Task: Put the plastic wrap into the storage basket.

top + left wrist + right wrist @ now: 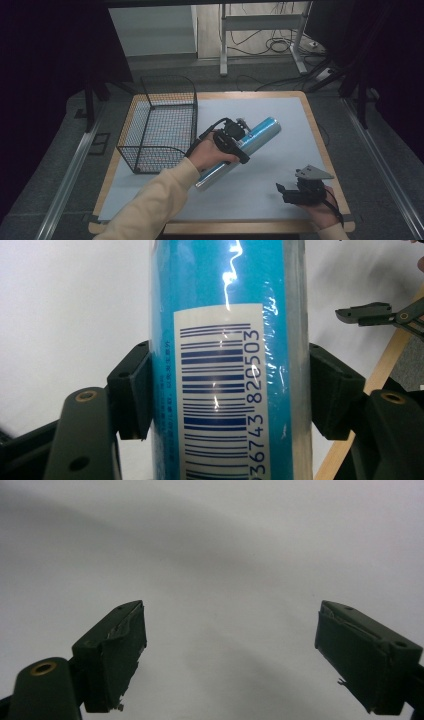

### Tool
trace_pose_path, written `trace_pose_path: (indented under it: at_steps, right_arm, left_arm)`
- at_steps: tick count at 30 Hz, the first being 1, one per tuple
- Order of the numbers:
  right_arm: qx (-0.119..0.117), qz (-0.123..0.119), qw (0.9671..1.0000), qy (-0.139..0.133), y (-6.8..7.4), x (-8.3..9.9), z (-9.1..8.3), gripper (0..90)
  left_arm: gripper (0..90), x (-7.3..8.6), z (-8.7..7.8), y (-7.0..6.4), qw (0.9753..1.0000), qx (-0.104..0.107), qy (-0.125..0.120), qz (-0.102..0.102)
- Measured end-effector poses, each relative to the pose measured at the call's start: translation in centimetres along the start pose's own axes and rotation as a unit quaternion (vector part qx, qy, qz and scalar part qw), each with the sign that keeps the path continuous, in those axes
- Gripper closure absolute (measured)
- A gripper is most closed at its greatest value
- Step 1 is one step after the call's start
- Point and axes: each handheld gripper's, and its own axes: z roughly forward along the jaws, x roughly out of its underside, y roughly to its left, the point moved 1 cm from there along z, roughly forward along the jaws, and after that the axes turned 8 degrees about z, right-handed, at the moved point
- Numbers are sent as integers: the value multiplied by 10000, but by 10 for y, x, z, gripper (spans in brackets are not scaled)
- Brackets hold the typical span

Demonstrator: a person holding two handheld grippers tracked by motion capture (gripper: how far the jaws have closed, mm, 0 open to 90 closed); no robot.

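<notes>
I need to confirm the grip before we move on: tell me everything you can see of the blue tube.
The blue tube is a long, glossy cylinder wrapped in clear film, with silvery ends and a white barcode label. It lies slanted across the white mat, far end pointing away and right, just right of the wire basket. The left gripper is shut on its middle, one pad on each side.

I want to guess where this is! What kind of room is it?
Probably a lab or workshop for recording tasks: a table covered with a plain mat, dark curtains around it, and loose cables on the floor behind.
</notes>
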Motion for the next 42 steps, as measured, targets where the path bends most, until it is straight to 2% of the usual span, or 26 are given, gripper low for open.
trace_pose_path:
  at_steps: [4, 10, 16, 25, 36, 39, 42]
  right_arm:
    - [-1, -1, 10000, 0, 0, 0, 0, 135]
    - [-4, 11, 10000, -8, -1, 0, 0, 135]
    - [-2, 1, 10000, -6, -2, 0, -1, 135]
    - [-6, 23, 10000, 9, -4, 0, 2, 136]
    - [-14, 20, 10000, -9, -4, 0, 1, 136]
    - [-10, 13, 10000, -5, -5, 0, 1, 136]
    - [-5, 21, 10000, -11, -5, 0, 1, 136]
  left_arm:
    - [316, -2, -4, 4, 10000, -8, -39, -38]
    - [317, -8, -15, 9, 9997, -171, -155, -70]
    - [317, -12, -21, 13, 9995, -201, -219, -59]
    - [317, -16, -23, 22, 9995, -161, -277, -67]
    - [317, -18, -26, 35, 9986, -269, -368, -255]
    - [317, -19, -27, 37, 9989, -274, -317, -231]
    - [317, -20, -28, 38, 9985, -294, -372, -277]
